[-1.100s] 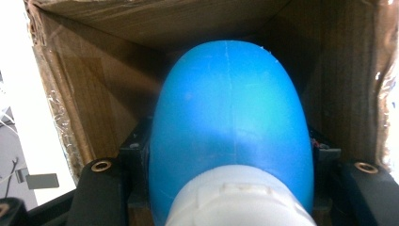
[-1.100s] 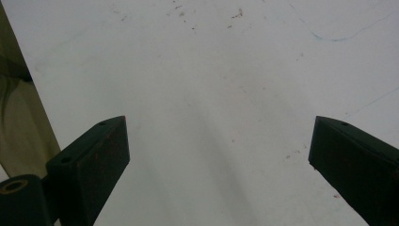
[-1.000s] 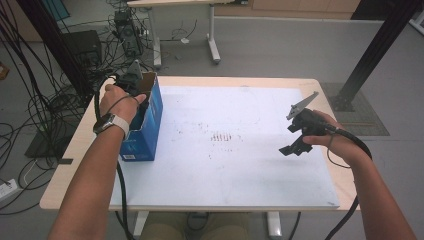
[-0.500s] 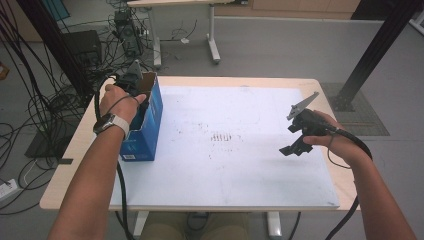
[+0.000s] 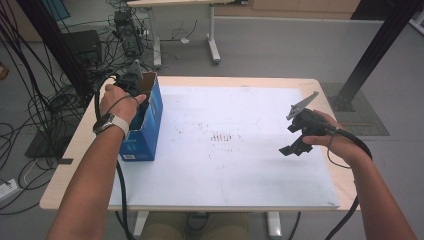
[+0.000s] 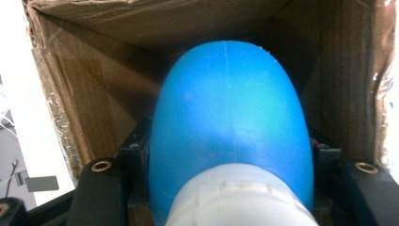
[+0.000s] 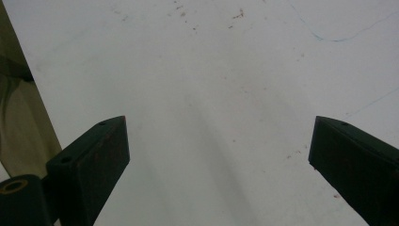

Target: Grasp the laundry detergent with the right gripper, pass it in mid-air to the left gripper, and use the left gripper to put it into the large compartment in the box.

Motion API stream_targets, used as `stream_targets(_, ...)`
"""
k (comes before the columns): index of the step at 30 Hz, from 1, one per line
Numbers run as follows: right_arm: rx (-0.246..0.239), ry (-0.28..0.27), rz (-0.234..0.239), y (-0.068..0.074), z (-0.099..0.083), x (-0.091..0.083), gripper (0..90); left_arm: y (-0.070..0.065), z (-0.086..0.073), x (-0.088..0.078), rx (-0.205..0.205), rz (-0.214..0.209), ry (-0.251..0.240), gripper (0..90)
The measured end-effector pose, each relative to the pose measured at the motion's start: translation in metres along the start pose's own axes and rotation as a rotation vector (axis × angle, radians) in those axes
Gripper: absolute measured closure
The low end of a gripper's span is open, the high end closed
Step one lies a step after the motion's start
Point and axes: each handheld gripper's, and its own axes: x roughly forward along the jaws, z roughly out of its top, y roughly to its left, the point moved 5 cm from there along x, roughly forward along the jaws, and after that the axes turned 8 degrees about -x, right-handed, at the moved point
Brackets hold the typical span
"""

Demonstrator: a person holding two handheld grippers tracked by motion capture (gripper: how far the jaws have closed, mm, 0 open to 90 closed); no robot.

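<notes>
A blue cardboard box (image 5: 146, 131) with its top open stands at the table's left edge. My left gripper (image 5: 134, 82) reaches into it from above. Seen in the left gripper view, my left gripper (image 6: 230, 147) is shut on a smooth blue rounded object (image 6: 230, 108) with a white base, which points into the brown inside of the box (image 6: 89, 89). My right gripper (image 5: 293, 148) hovers at the right side of the table, pointing down. In the right gripper view my right gripper (image 7: 219, 136) is open, with bare white sheet (image 7: 211, 70) between its jaws.
A white sheet (image 5: 235, 145) with faint reddish specks and a thin pen line covers most of the wooden table (image 5: 75, 150). Cables (image 5: 45, 105) and equipment lie on the floor at the left. A black post (image 5: 375, 50) stands at the far right, a second table (image 5: 200, 20) behind.
</notes>
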Motion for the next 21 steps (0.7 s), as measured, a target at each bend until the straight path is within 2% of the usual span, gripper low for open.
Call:
stream_targets(9, 0.001, 0.004, 0.002, 0.0010, 0.0018, 0.0001, 5.5, -0.0001, 0.0000, -0.0006, -0.001, -0.016, -0.012, 36.7)
stream_targets(16, -0.002, 0.004, 0.002, 0.0021, 0.0027, 0.0001, 5.4, 0.0018, 0.0002, -0.0045, 0.009, -0.019, -0.024, 28.8)
stream_targets(21, -0.003, 0.006, 0.002, 0.0033, 0.0026, 0.0007, 5.5, 0.0036, -0.0006, -0.0058, 0.017, -0.044, -0.028, 28.4)
